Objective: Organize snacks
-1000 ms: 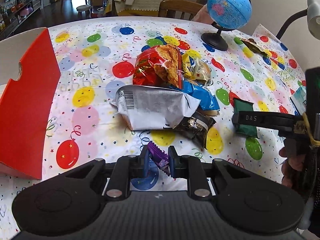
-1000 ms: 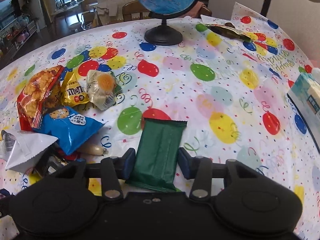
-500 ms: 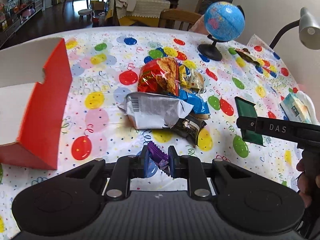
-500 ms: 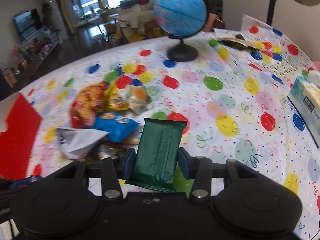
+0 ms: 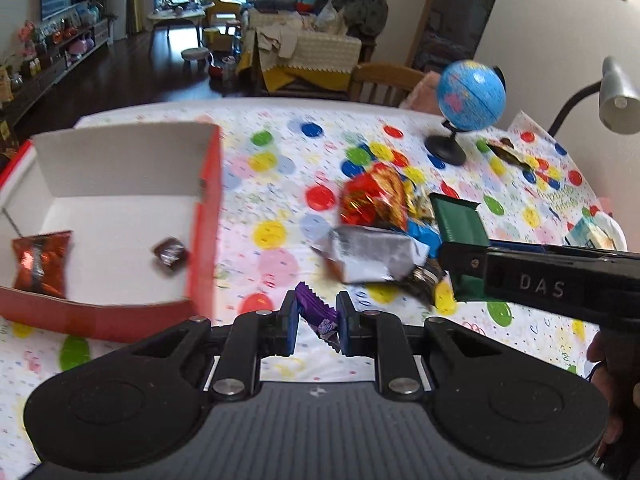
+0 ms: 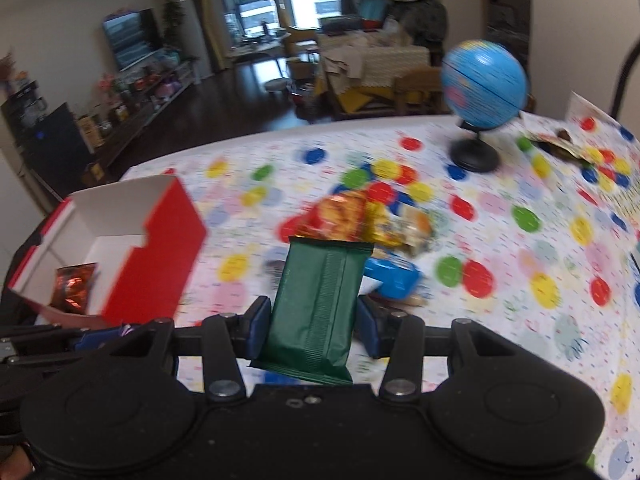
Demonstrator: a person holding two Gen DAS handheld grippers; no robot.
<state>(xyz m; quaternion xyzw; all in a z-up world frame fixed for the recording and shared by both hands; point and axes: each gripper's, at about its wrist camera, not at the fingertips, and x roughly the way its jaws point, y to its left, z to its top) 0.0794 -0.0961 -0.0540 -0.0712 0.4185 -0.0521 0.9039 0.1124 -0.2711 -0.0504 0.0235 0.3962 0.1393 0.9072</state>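
Since a second ago both claws are lifting away from the tabletop (image 5: 280,168) and swinging toward the red box (image 5: 202,240), whose white inside is now showing at the left of the left wrist view. The left claw (image 5: 317,322) is clamping a small purple candy wrapper (image 5: 316,312) at lower centre; the right claw (image 6: 311,322) is gripping a green bar (image 6: 320,304) by its lower half, with the rest standing up into mid-frame. The box is already holding an orange-red packet (image 5: 40,262) and a dark candy (image 5: 170,254). The remaining snack pile (image 5: 376,224) is sitting right of centre. The candy is looking thinly pinched, so it may be slipping out before clearing the box wall; the two claws are also converging closely and could be bumping, or catching the box rim and shoving it.
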